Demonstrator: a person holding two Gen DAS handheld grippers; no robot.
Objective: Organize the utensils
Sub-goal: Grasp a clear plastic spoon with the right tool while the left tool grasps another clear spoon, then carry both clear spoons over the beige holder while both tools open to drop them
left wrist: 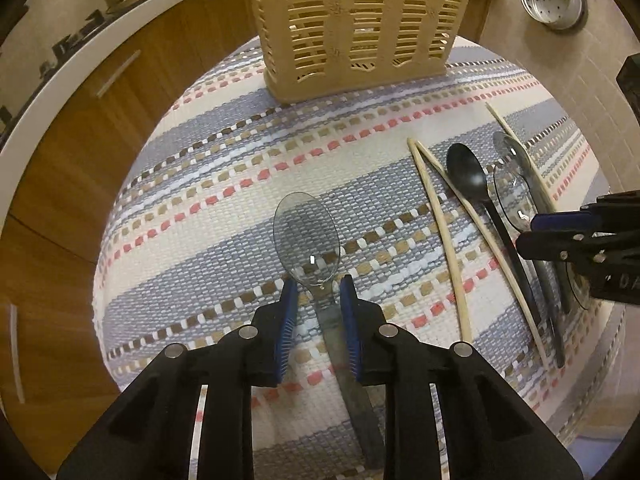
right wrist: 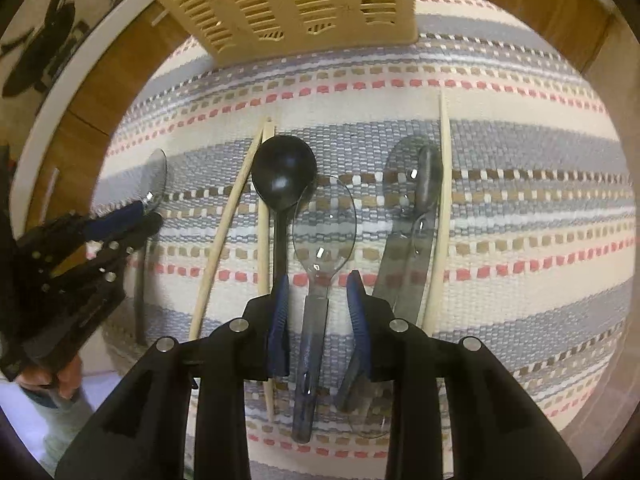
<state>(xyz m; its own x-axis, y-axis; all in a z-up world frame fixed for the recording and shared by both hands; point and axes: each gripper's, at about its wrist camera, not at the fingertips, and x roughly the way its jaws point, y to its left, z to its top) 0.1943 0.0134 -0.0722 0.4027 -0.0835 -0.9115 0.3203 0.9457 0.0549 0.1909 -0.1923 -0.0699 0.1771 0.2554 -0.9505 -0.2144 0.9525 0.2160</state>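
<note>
The left gripper point(left wrist: 319, 298) hangs low with its jaws spread either side of a clear spoon's point(left wrist: 307, 237) neck, likely lined up for a pinch; the right gripper point(right wrist: 318, 296) likewise straddles another clear spoon point(right wrist: 323, 226) without touching. Beyond lie the black spoon point(right wrist: 283, 174) and chopsticks point(right wrist: 443, 200) on the striped mat point(left wrist: 224, 184), with the slotted caddy point(left wrist: 356, 20) farthest, presumably their destination.

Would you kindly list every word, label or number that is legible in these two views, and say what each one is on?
"DA": pale raised letters on the black body of the right tool, cut off by the edge of the left wrist view; the rest is out of frame.
Nothing else is legible: the beige utensil basket, the spoons, chopsticks and striped cloth carry no text.
</note>
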